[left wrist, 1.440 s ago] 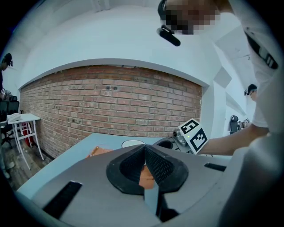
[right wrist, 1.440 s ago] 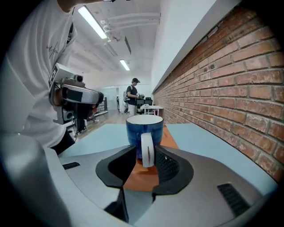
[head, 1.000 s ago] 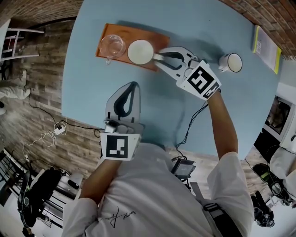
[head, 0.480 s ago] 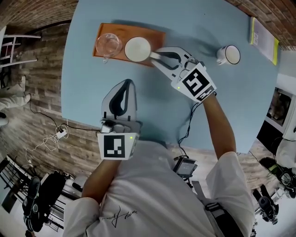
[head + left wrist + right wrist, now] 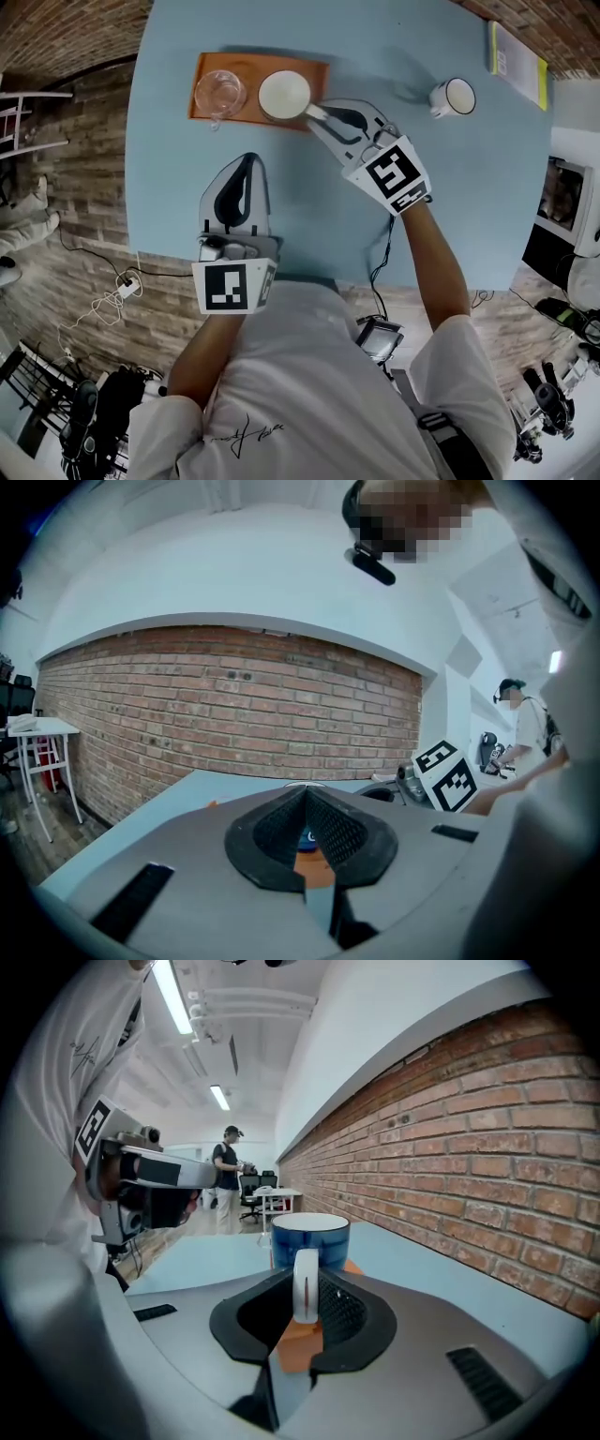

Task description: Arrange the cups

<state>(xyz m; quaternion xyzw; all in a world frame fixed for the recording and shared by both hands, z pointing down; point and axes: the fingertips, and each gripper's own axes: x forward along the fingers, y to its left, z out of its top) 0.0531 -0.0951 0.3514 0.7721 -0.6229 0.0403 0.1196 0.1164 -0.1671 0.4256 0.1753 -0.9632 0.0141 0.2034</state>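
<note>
An orange tray (image 5: 314, 73) lies at the far side of the light blue table (image 5: 450, 197). On it stand a clear glass cup (image 5: 219, 91) at the left and a blue cup with a white inside (image 5: 284, 95) at the right. My right gripper (image 5: 317, 112) reaches in from the right and is shut on the blue cup's white handle (image 5: 306, 1283); its jaws have just been closing on it. The blue cup (image 5: 310, 1232) stands upright on the tray. My left gripper (image 5: 246, 161) hovers nearer me, shut and empty (image 5: 307, 827).
A white mug with a dark rim (image 5: 452, 97) stands alone on the table to the right of the tray. A yellow-edged book (image 5: 514, 64) lies at the far right corner. A brick wall runs behind the table.
My right gripper has turned slightly at the blue cup's handle and narrowed on it. The cup stays on the tray, and the left gripper has hardly moved.
</note>
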